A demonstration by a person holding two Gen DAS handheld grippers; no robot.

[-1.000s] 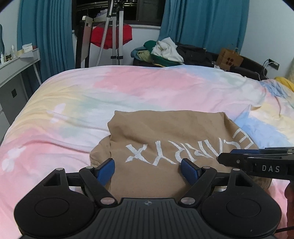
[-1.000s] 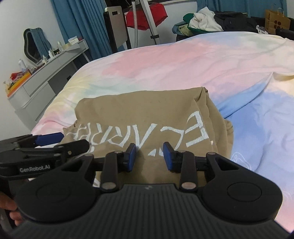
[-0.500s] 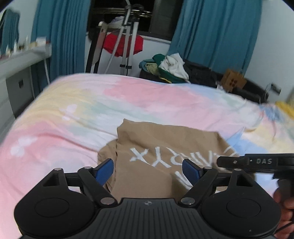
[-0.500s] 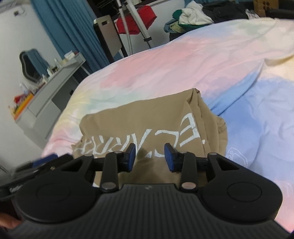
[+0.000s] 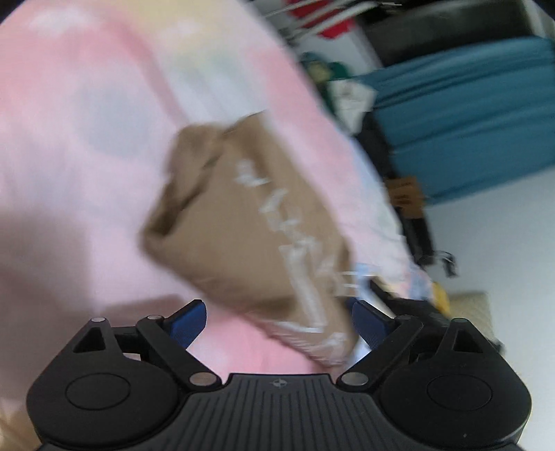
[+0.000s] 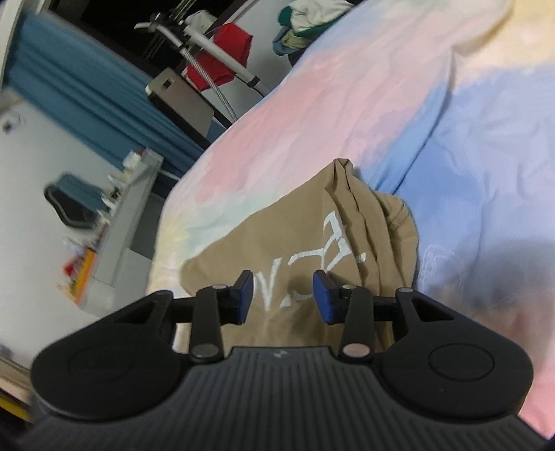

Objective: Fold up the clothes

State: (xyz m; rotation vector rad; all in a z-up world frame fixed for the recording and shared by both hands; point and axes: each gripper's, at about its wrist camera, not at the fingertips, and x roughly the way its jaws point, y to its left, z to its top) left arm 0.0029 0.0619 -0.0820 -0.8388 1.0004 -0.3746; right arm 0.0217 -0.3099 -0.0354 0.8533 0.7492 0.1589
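A tan folded shirt with white lettering (image 5: 249,222) lies on the pastel bedspread (image 5: 86,138); it also shows in the right wrist view (image 6: 295,243). My left gripper (image 5: 279,321) is open and empty, tilted, just short of the shirt's near edge. My right gripper (image 6: 282,298) is open and empty, above the shirt's near edge. Both views are rolled and the left one is blurred.
Blue curtains (image 5: 468,114) hang at the back. A pile of clothes (image 6: 301,20) lies beyond the bed. A garment steamer stand with a red cloth (image 6: 222,59) stands by the window. A grey dresser (image 6: 118,222) is at the bed's left.
Both grippers have pulled back from the shirt and rolled sideways, the left clockwise and the right the other way. The right gripper's jaws have opened wider. The shirt has not moved.
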